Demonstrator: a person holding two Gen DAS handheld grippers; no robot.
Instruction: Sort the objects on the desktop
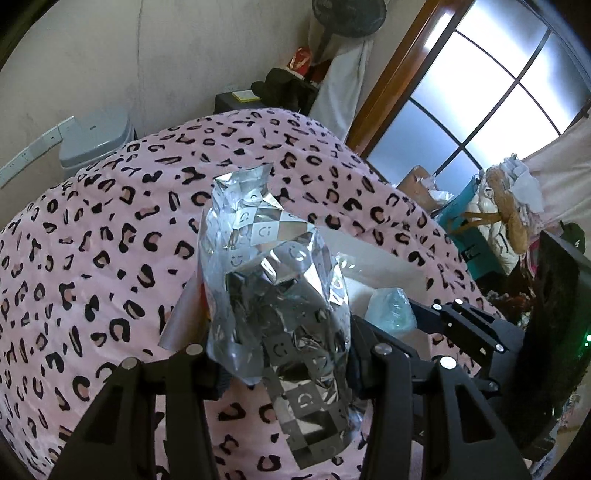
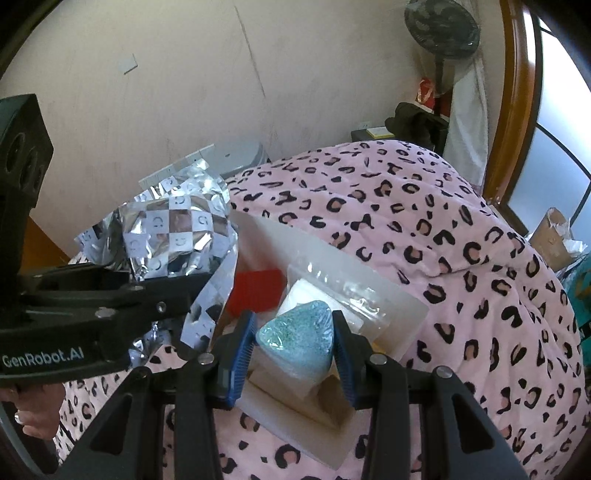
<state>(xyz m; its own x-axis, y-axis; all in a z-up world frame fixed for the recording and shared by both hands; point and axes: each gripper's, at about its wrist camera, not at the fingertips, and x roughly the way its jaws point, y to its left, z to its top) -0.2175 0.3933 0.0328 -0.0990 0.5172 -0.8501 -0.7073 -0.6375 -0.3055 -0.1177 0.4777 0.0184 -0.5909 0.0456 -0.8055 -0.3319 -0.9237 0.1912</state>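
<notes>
My left gripper (image 1: 284,347) is shut on a crinkled silver foil bag (image 1: 273,280) with a checker print, held above the pink leopard-print cover (image 1: 92,258). The bag also shows in the right wrist view (image 2: 173,236), with the left gripper (image 2: 184,291) under it. My right gripper (image 2: 293,350) is shut on a clear bag of blue-green granules (image 2: 295,339), over a shallow white tray (image 2: 402,314). The tray holds a red square pad (image 2: 255,291) and a clear plastic packet (image 2: 340,291). The granule bag (image 1: 389,308) and right gripper (image 1: 413,314) show at the right of the left wrist view.
The cover (image 2: 443,236) drapes over the whole work surface. A grey lidded bin (image 1: 96,140) stands by the far wall. A fan (image 2: 441,33) and dark items stand at the back. Cardboard boxes and a cluttered pile (image 1: 498,214) sit by the window at right.
</notes>
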